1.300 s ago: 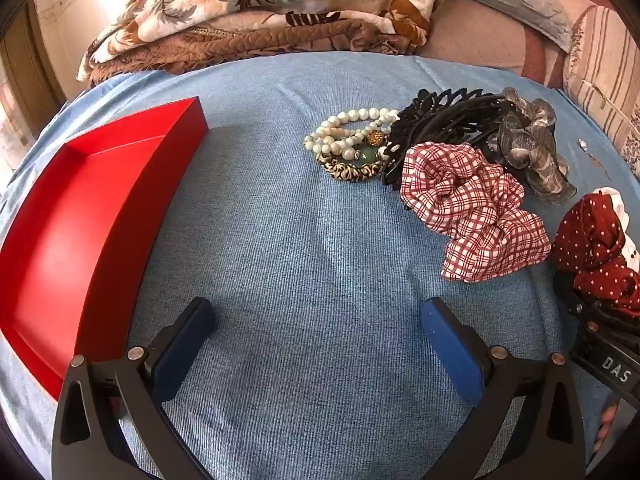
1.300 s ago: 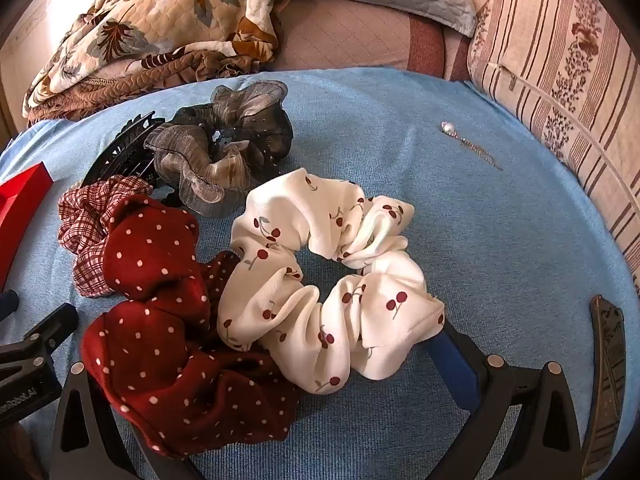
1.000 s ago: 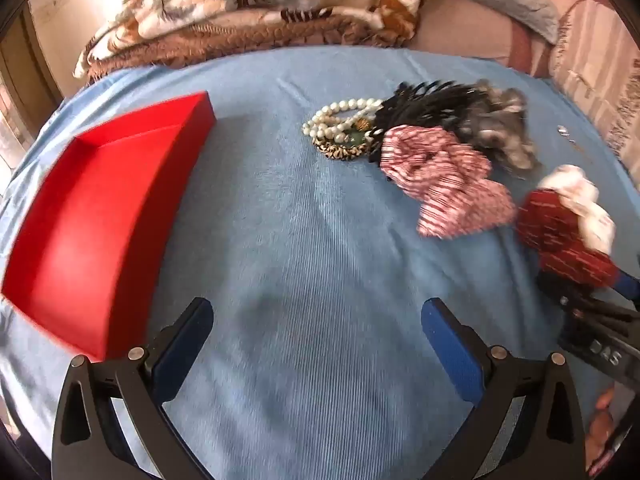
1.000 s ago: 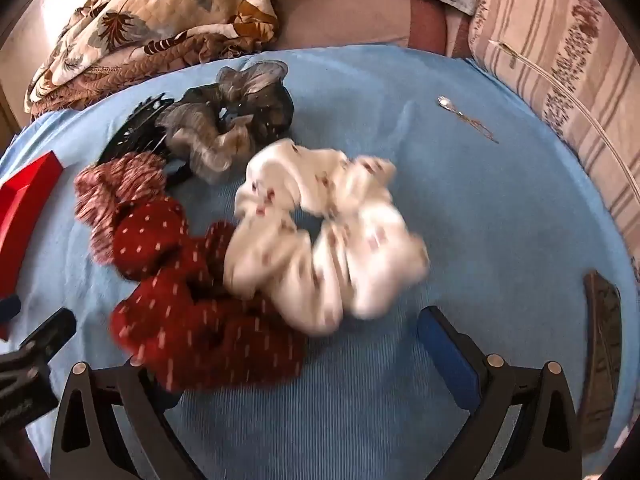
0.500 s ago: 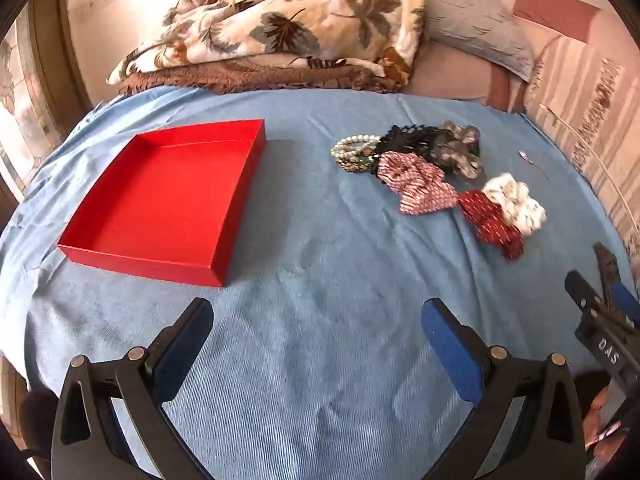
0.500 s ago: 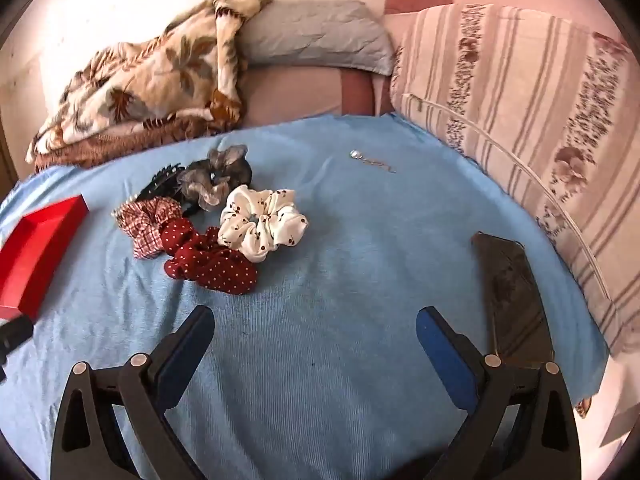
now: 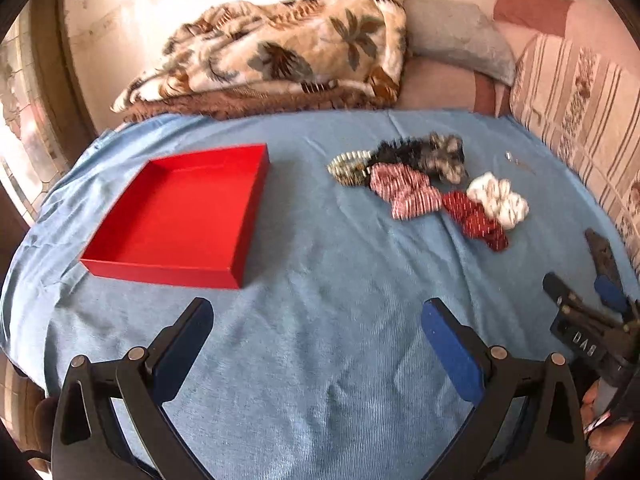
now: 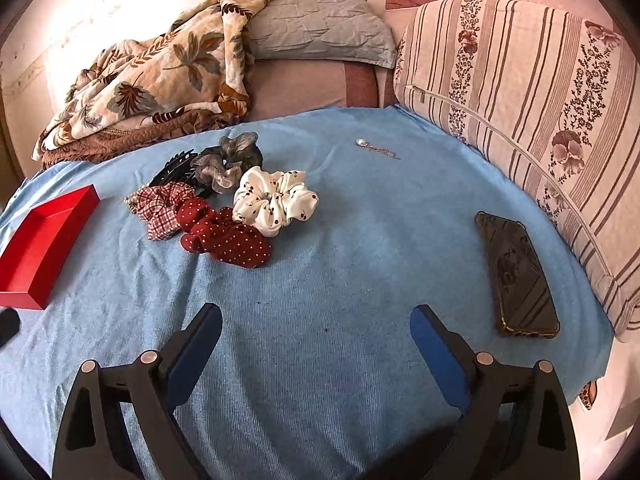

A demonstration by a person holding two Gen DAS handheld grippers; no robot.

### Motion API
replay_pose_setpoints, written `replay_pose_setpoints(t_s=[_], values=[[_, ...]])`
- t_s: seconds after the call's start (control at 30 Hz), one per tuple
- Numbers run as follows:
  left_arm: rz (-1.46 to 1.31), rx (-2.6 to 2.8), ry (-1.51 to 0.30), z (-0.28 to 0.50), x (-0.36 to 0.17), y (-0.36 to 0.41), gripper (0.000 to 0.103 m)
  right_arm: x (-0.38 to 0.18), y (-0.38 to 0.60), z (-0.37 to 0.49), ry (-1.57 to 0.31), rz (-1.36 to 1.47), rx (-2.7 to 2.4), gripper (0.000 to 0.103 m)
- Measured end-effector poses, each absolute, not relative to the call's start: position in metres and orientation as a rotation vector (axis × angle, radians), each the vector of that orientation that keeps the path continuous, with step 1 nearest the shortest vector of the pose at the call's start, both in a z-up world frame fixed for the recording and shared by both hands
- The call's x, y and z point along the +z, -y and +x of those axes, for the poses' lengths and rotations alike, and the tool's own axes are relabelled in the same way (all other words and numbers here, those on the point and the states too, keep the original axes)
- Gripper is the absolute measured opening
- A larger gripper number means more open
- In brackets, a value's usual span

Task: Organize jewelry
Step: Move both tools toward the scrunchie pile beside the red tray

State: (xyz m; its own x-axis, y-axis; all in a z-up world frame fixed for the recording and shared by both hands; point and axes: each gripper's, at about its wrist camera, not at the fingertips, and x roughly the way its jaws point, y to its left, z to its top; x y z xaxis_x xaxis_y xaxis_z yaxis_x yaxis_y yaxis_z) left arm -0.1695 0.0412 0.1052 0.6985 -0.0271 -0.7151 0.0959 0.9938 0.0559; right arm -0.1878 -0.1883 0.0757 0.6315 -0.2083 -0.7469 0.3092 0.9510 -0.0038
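Jaws spread wide and empty on both the left gripper (image 7: 316, 316) and right gripper (image 8: 316, 324), above the blue sheet (image 8: 340, 272); scrunchies (image 8: 224, 212) lie beside the red tray (image 7: 180, 216).

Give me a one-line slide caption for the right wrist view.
Open right gripper hovers over blue sheet; scrunchies, red tray, phone ahead.

Phone (image 8: 516, 274) lies at right on blue cloth (image 8: 340, 280). Floral quilt (image 8: 160, 76), grey pillow (image 8: 320, 28) and striped cushion (image 8: 540, 100) occupy the top.
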Motion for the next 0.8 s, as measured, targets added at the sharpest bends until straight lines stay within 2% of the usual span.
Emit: replay_pose_setpoints(t_s=[0.27, 0.8], values=[[0.083, -0.013, -0.688, -0.172, 0.126, -0.046, 0.103, 0.077, 0.184, -0.188, -0.823, 0.096, -0.271, 0.097], [0.124, -0.018, -0.786, -0.158, 0.104, -0.042, 0.103, 0.07, 0.165, -0.183, -0.83, 0.009, -0.228, 0.097]])
